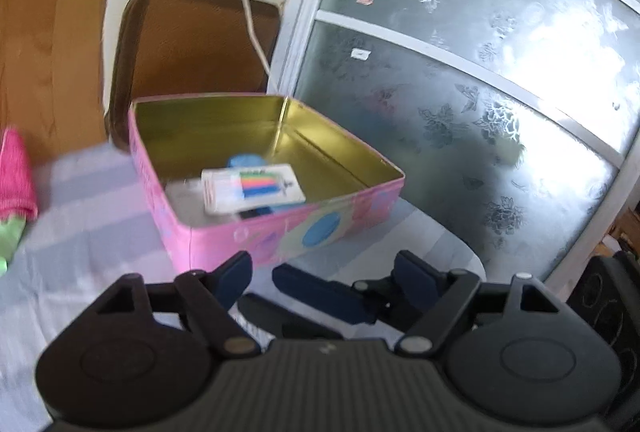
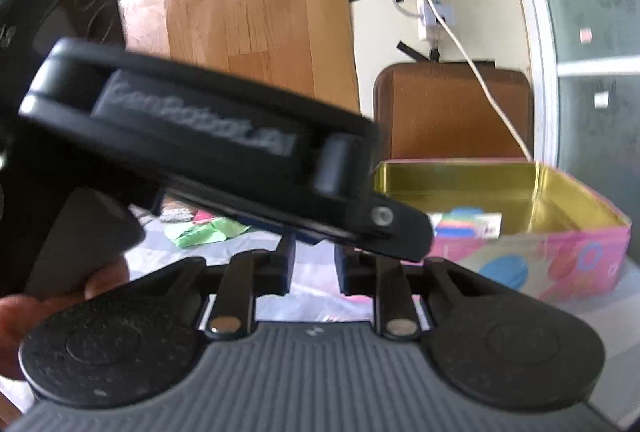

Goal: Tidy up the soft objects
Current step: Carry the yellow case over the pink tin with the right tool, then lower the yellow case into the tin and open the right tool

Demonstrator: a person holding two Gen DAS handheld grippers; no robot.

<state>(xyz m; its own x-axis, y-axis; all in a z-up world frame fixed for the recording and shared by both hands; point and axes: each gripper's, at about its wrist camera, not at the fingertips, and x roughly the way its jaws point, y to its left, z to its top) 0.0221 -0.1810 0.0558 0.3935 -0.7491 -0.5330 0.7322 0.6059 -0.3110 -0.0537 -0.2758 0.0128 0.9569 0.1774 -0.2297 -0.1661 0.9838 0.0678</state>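
Observation:
An open pink tin (image 1: 280, 232) with a gold inside stands on the pale striped tablecloth (image 1: 92, 232). It holds a card with coloured stripes (image 1: 256, 187) and some blue pieces. A pink knitted cloth (image 1: 16, 171) and a green cloth (image 1: 10, 236) lie at the far left. My left gripper (image 1: 326, 268) hovers open in front of the tin, with nothing gripped. In the right wrist view its black body (image 2: 200, 135) crosses the picture and hides the tips of my right gripper (image 2: 316, 272). Those fingers (image 2: 286, 272) stand close together with a narrow gap. The green cloth (image 2: 204, 232) lies beyond them, the tin (image 2: 540, 264) to the right.
A brown chair back (image 1: 192, 43) stands behind the tin, with a white cable (image 1: 250, 11) hanging over it. A frosted glass door (image 1: 460, 91) fills the right side. A wooden panel (image 2: 260, 23) leans on the wall. A hand (image 2: 40, 312) shows at the lower left.

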